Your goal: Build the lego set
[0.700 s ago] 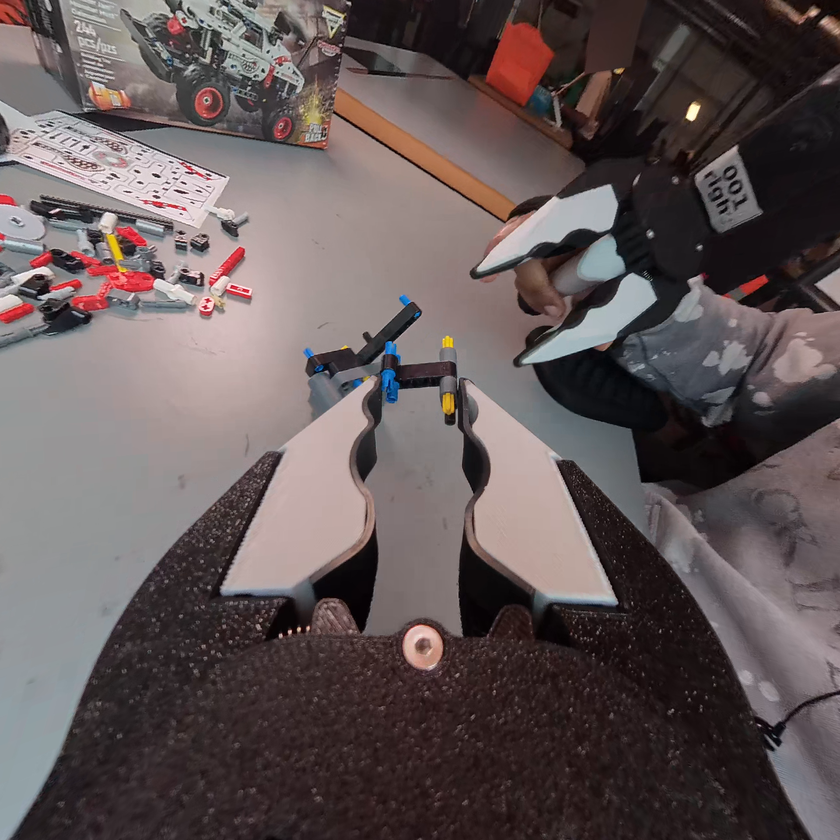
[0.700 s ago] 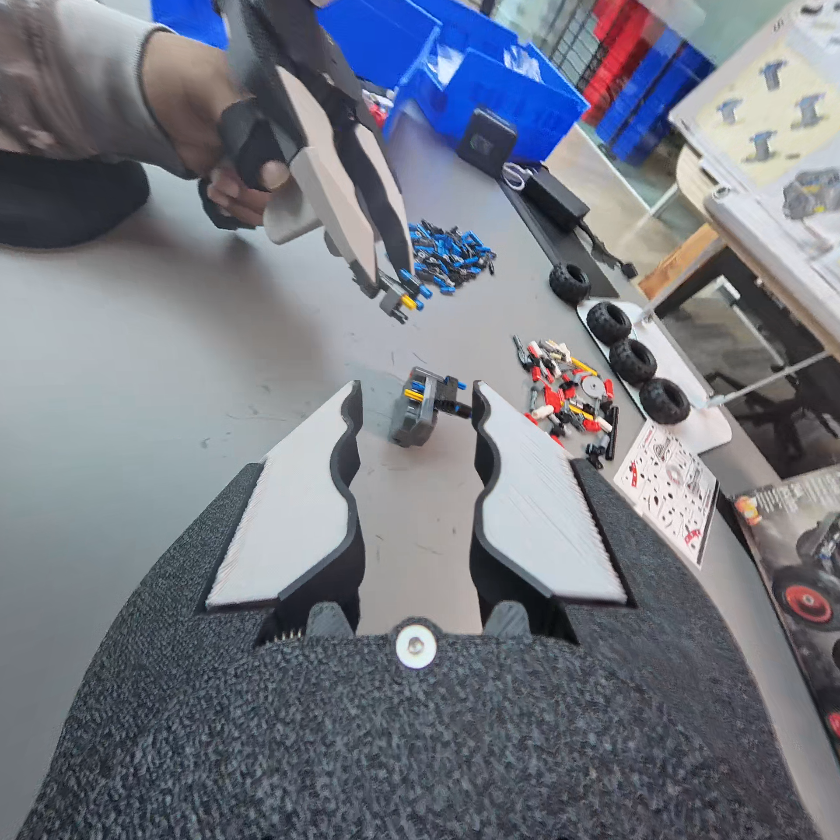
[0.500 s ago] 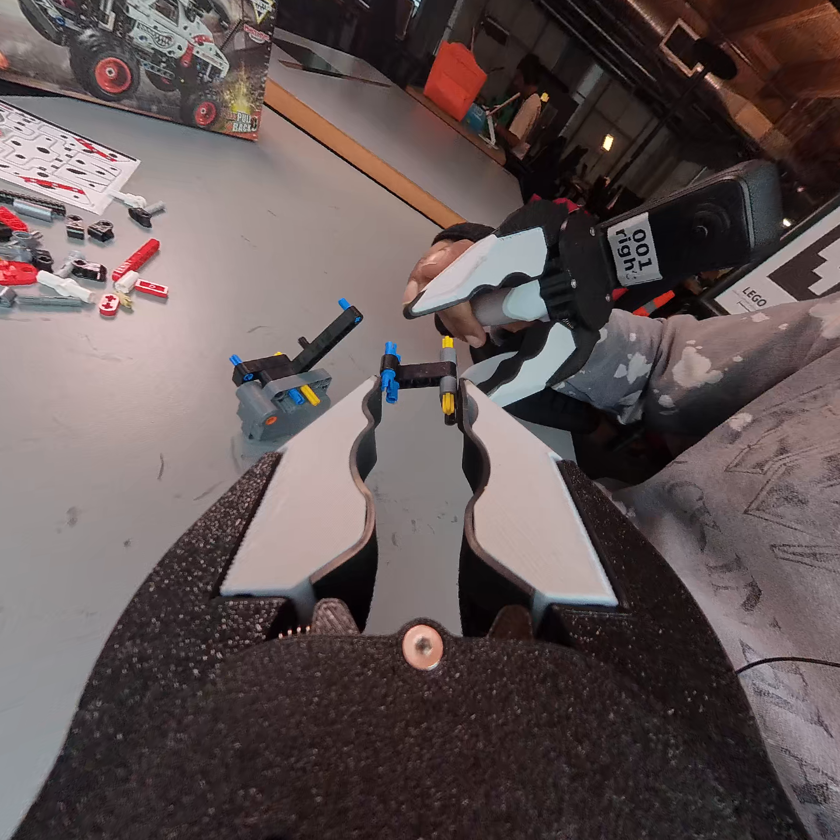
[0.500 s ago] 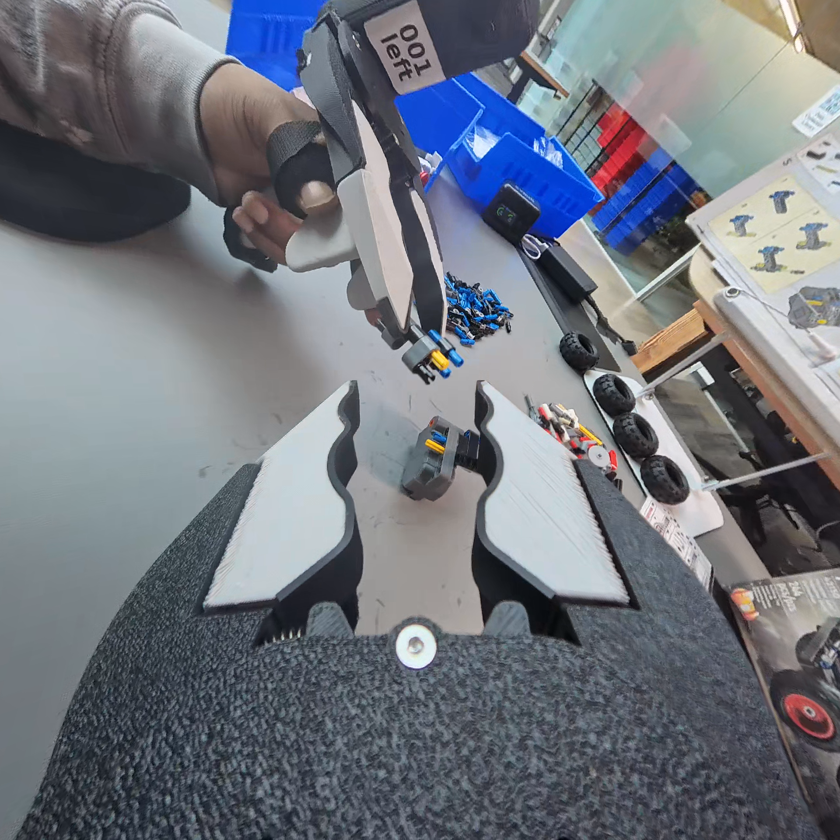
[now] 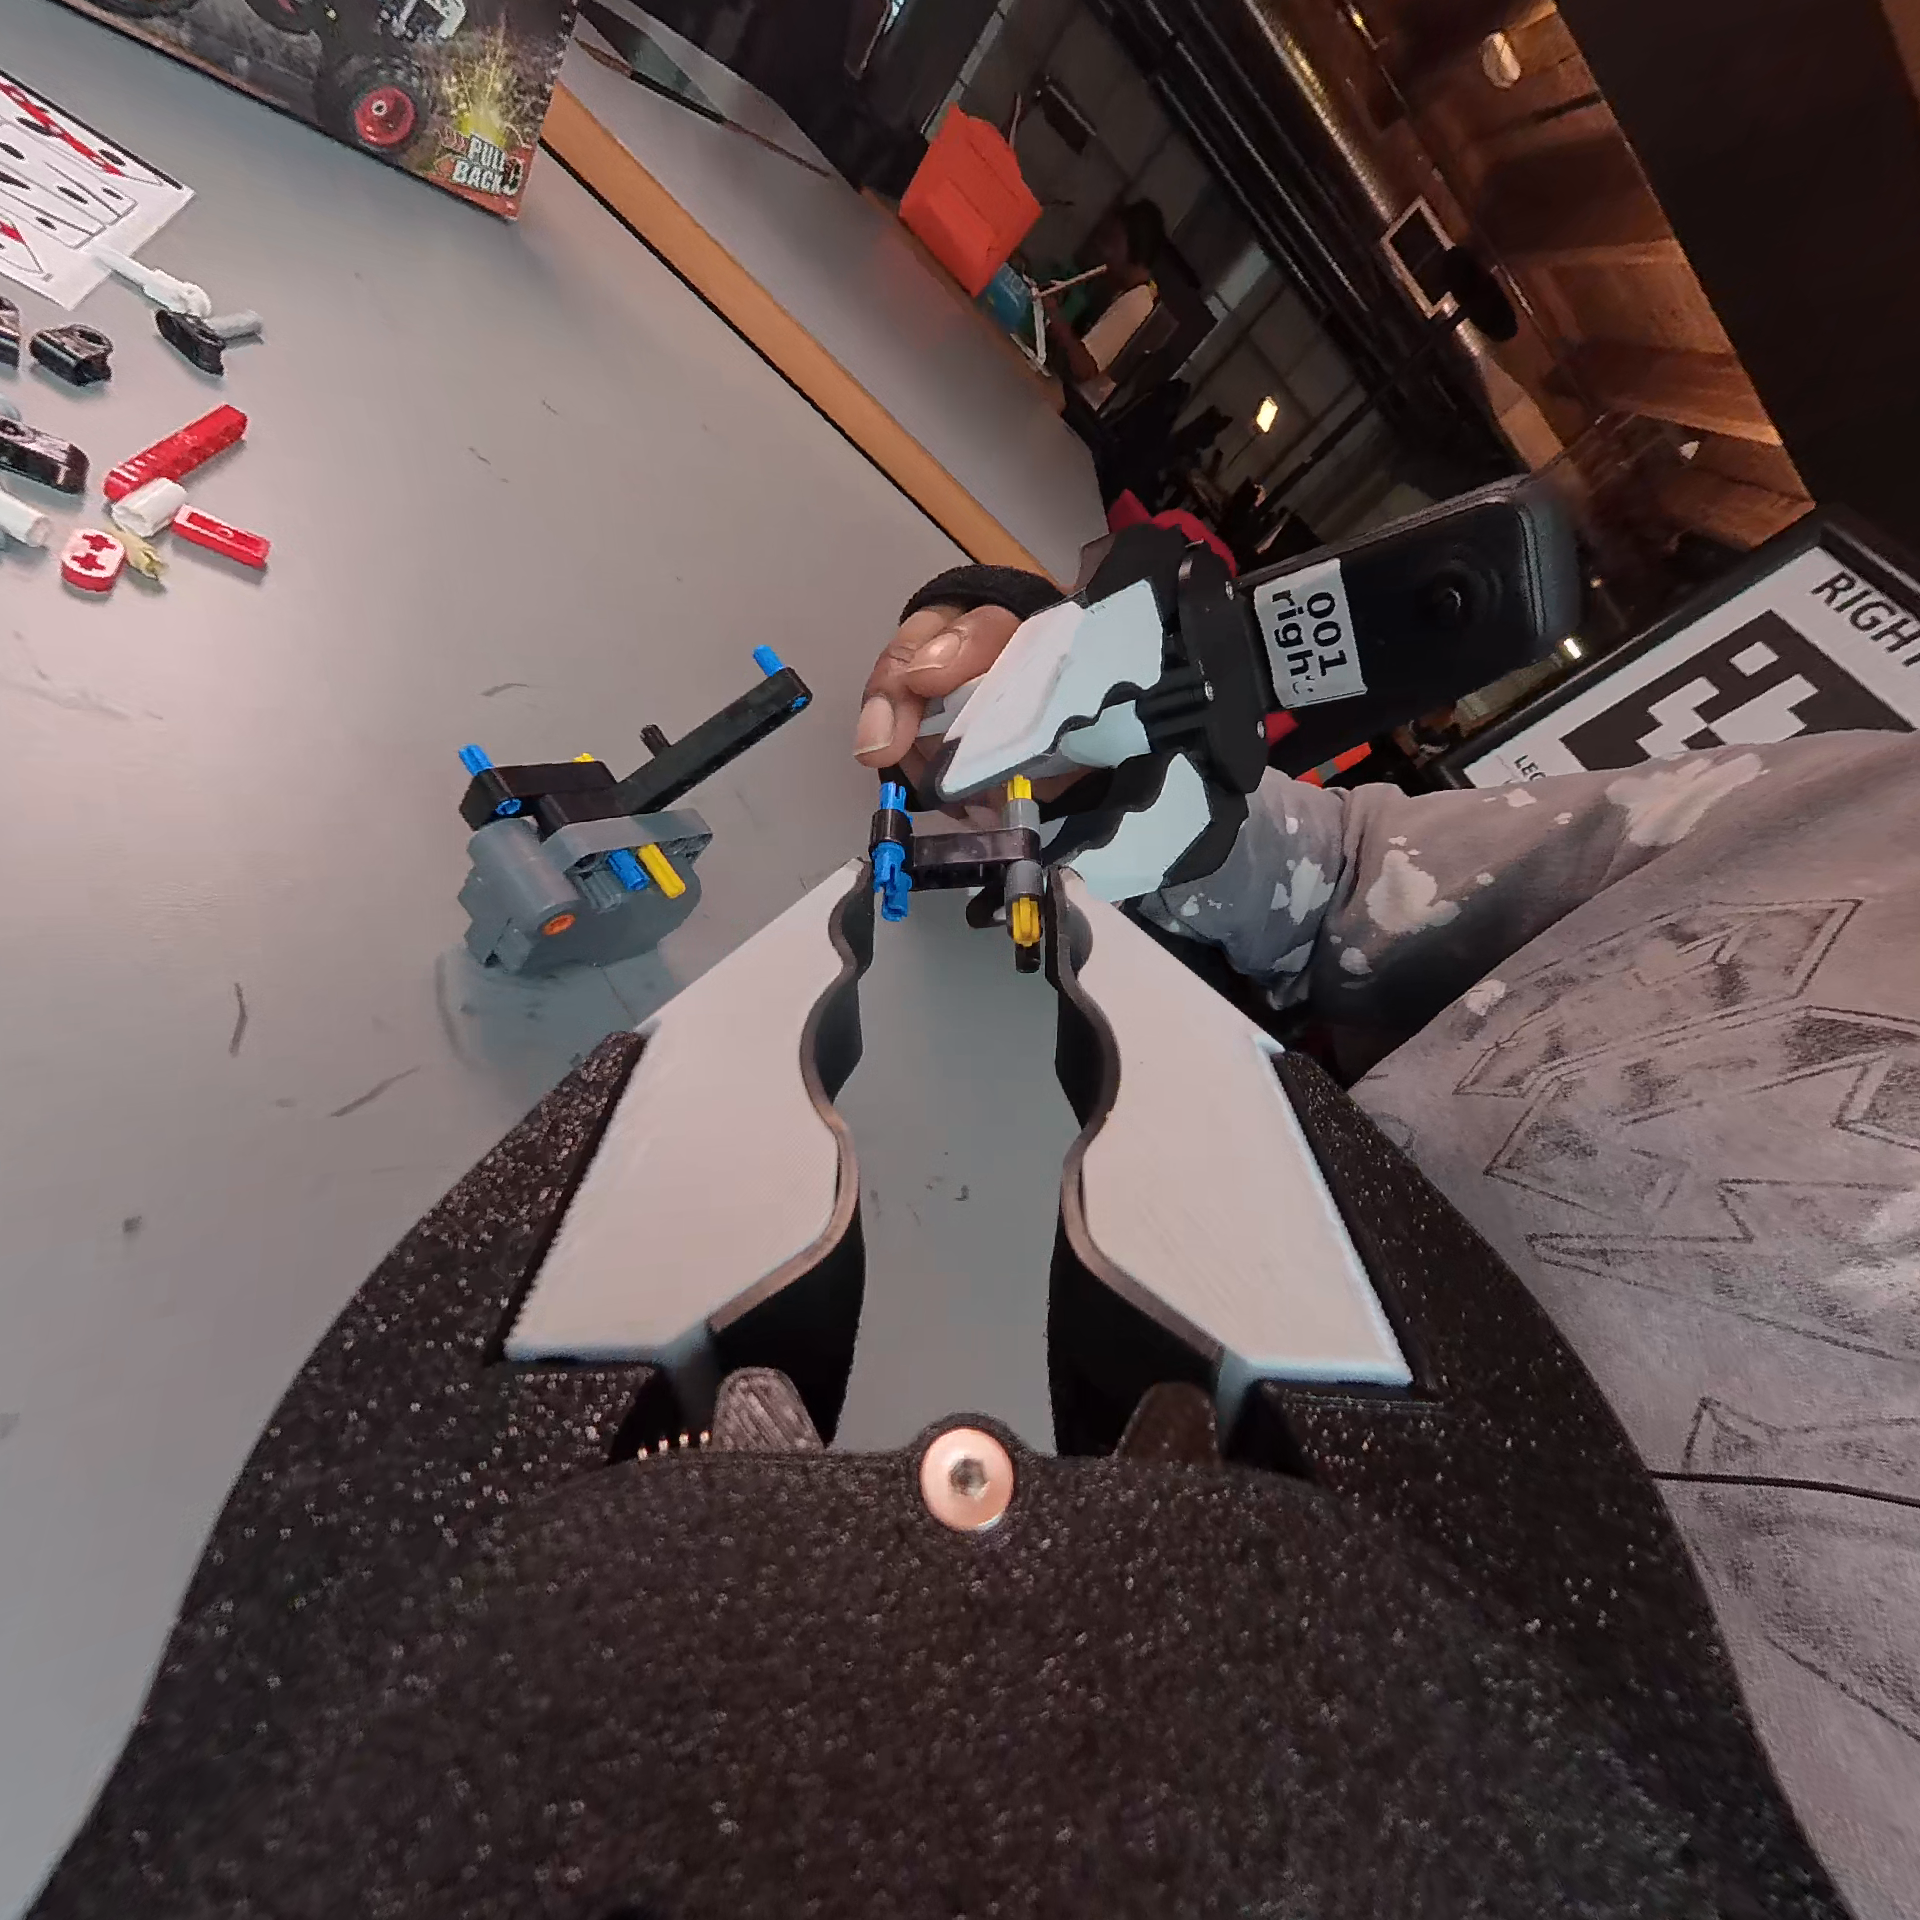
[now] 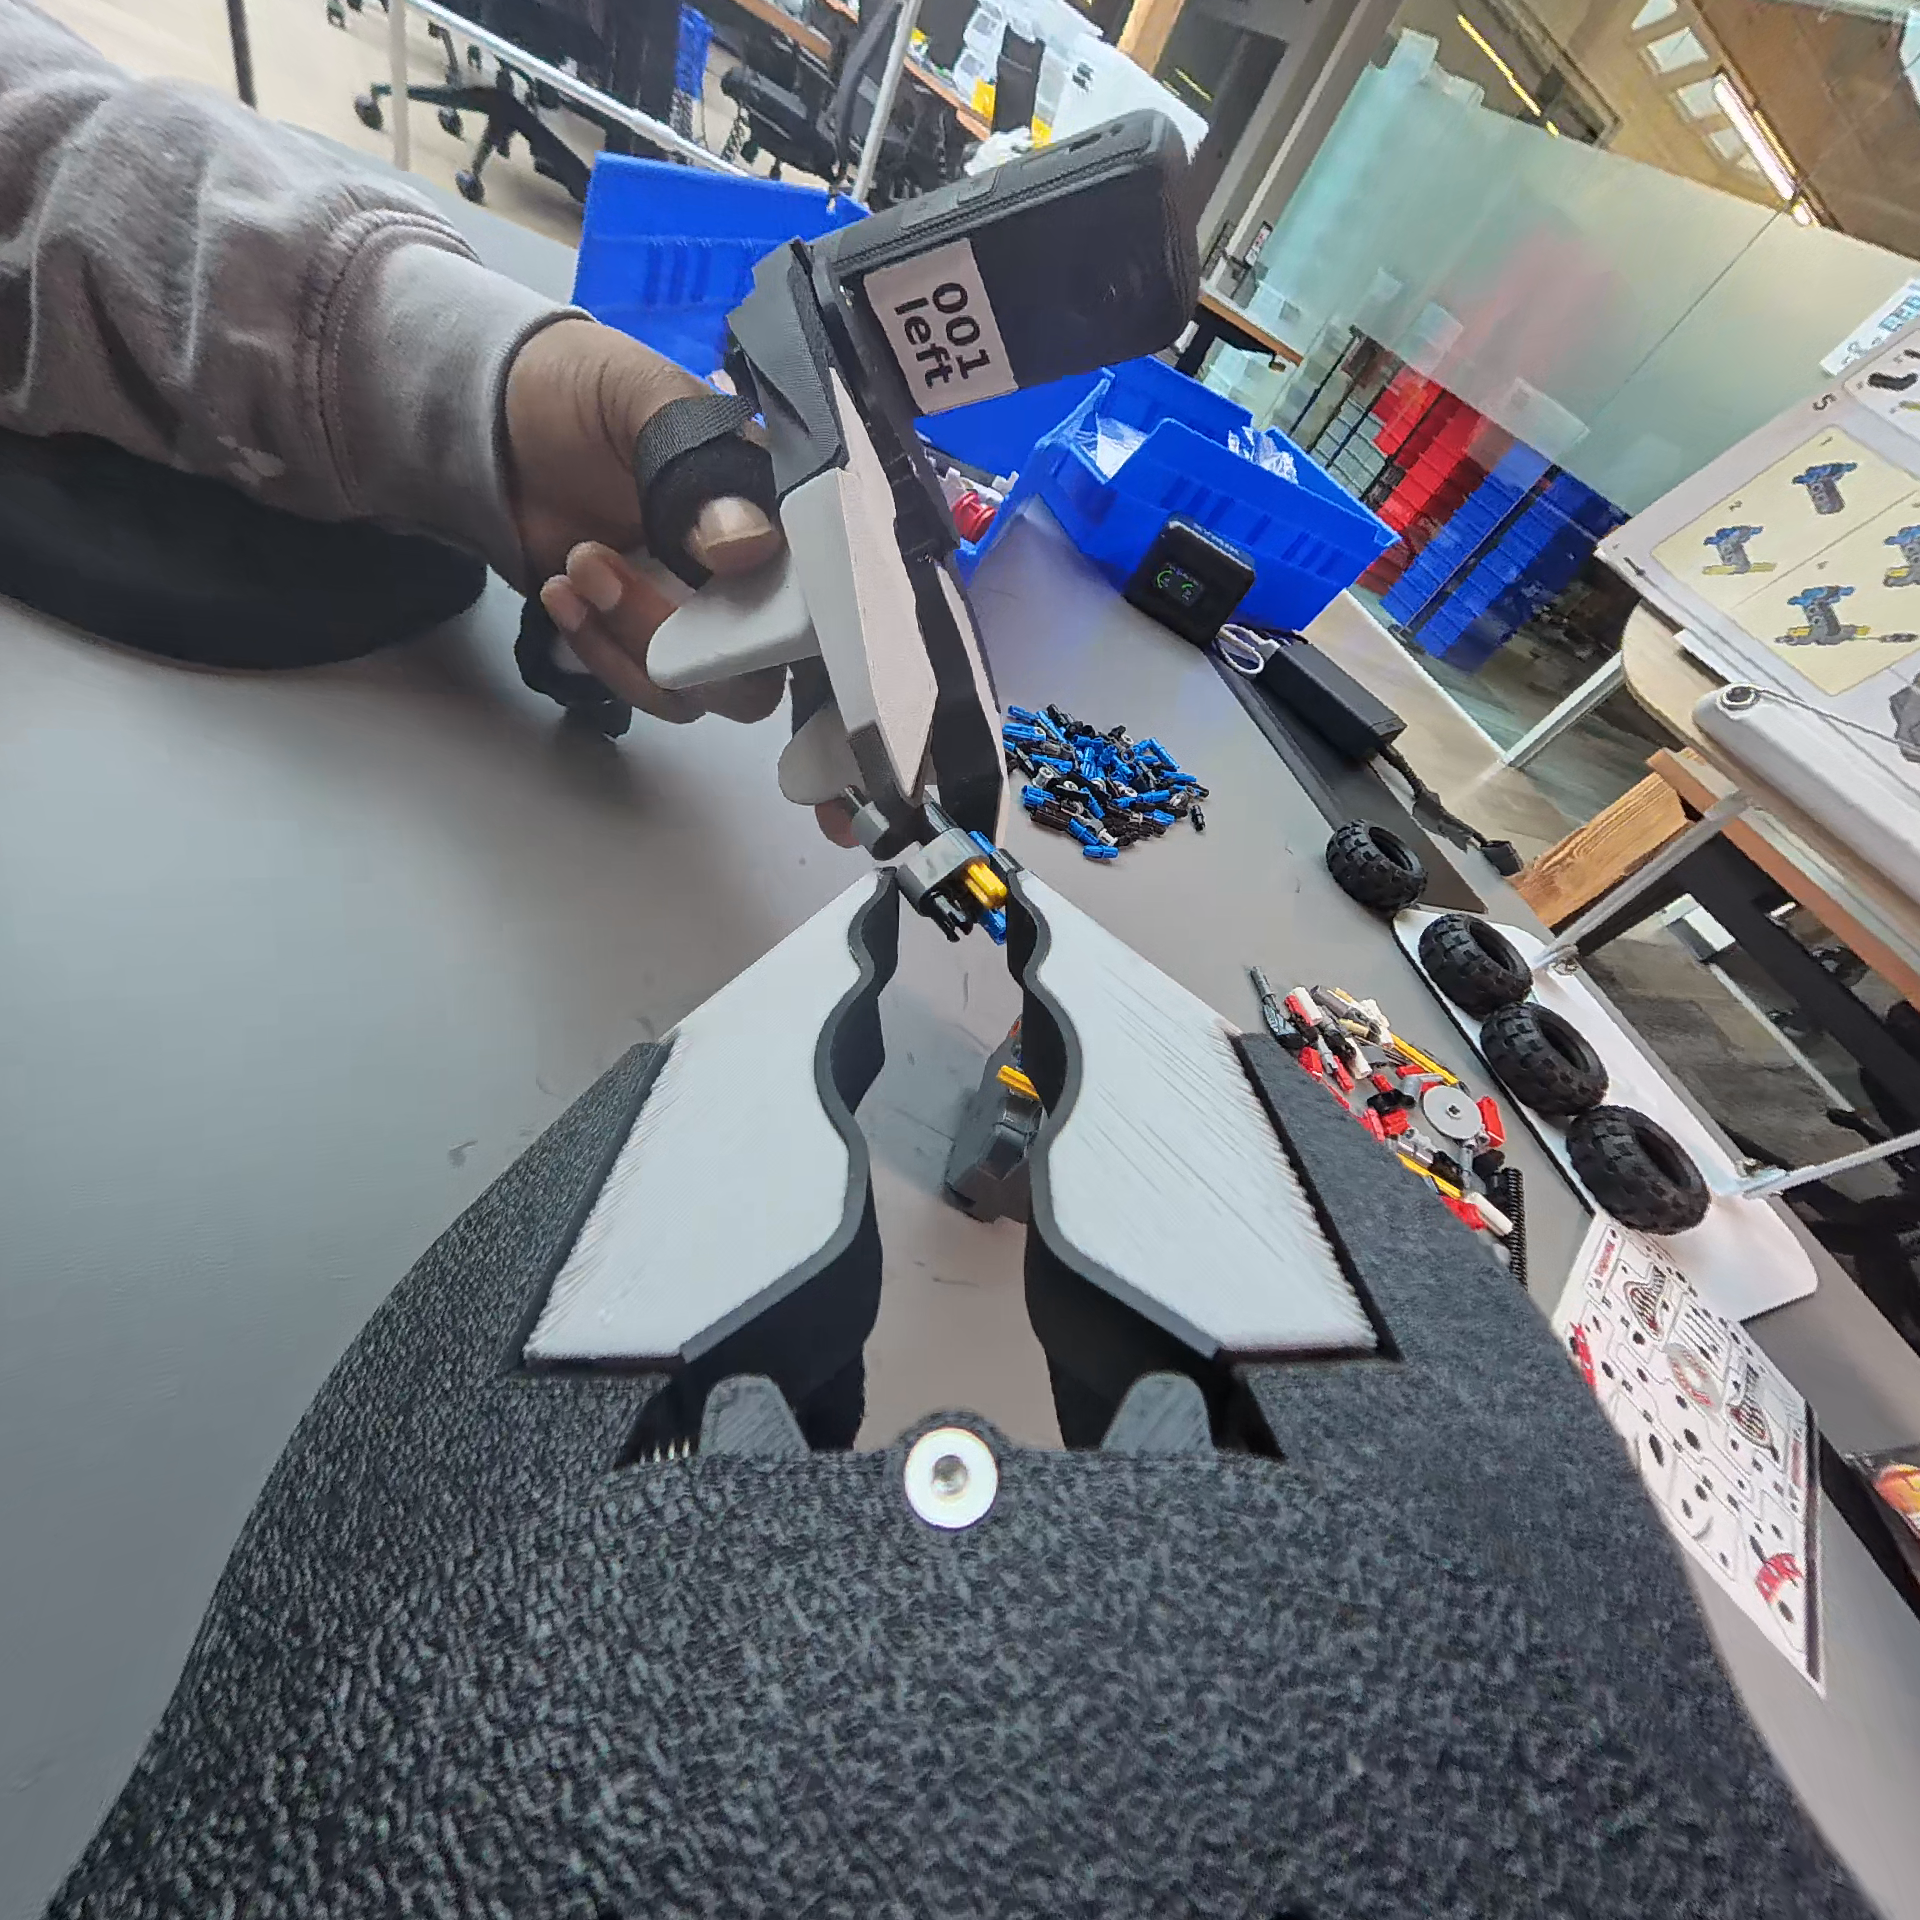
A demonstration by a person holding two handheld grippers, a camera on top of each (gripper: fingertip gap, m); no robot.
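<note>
the left gripper (image 5: 961, 883) is clenched on a small black beam with blue and yellow pins (image 5: 961, 847), held in the air above the grey table (image 5: 468, 499), and the right gripper (image 6: 951, 904) has its fingertips spread to either side of that same piece without clearly pinching it. just beyond, the grey motor block assembly (image 5: 582, 868) with its black arm stands on the table, apart from both grippers. farther out lie a pile of red, black and white loose parts (image 6: 1392, 1101), four black tyres (image 6: 1538, 1060), a heap of blue and black pins (image 6: 1107, 769) and a sticker sheet (image 6: 1704, 1444).
</note>
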